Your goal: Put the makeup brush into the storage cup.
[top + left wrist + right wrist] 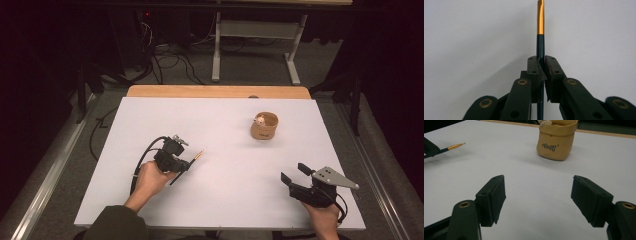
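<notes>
pencil (540,45) | clamped in left tongs (542,65) | right tongs (544,200) agape | bare table (220,150) around

The worktop (220,150) is a flat rectangle with a plain white surface and a strip of light wood (218,91) running along its far edge. A small tan pouch (264,126) stands upright on it, right of the middle and toward the far side. The pouch has soft, slightly bulging walls, a rolled-over rim and a dark word printed on its side; something small and white sits in its open mouth. Around the pouch the white surface is bare. Beneath and beyond the worktop lies a grey floor (250,70) with dark cables trailing across it.
</notes>
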Tool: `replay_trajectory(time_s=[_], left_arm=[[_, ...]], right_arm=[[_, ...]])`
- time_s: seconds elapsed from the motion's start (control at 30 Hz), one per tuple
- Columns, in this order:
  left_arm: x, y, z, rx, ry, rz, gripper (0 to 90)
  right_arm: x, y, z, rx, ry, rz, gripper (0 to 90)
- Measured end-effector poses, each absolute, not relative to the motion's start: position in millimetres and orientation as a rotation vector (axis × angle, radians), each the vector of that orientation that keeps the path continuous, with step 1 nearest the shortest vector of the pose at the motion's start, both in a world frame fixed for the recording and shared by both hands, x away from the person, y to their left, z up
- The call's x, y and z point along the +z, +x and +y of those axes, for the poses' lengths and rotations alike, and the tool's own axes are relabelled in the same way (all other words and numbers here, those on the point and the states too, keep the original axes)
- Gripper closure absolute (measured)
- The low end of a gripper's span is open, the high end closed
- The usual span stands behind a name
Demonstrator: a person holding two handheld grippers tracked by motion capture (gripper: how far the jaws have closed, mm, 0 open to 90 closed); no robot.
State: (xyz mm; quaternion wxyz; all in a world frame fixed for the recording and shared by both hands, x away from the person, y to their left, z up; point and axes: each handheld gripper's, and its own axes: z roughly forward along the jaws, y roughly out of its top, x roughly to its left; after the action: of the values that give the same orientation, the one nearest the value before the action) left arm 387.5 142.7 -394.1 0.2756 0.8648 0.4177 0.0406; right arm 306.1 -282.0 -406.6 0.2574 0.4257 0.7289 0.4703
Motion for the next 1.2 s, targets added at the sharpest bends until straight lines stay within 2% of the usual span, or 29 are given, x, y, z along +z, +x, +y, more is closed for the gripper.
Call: replay_trajectory(time_s=[1.2], left_arm=[[-368.8,340.0,145.4,0.138,2.113,0.886,82.9]], right_arm=[[-407.9,306.7,-282.0,1.271,1.161,1.989,31.1]])
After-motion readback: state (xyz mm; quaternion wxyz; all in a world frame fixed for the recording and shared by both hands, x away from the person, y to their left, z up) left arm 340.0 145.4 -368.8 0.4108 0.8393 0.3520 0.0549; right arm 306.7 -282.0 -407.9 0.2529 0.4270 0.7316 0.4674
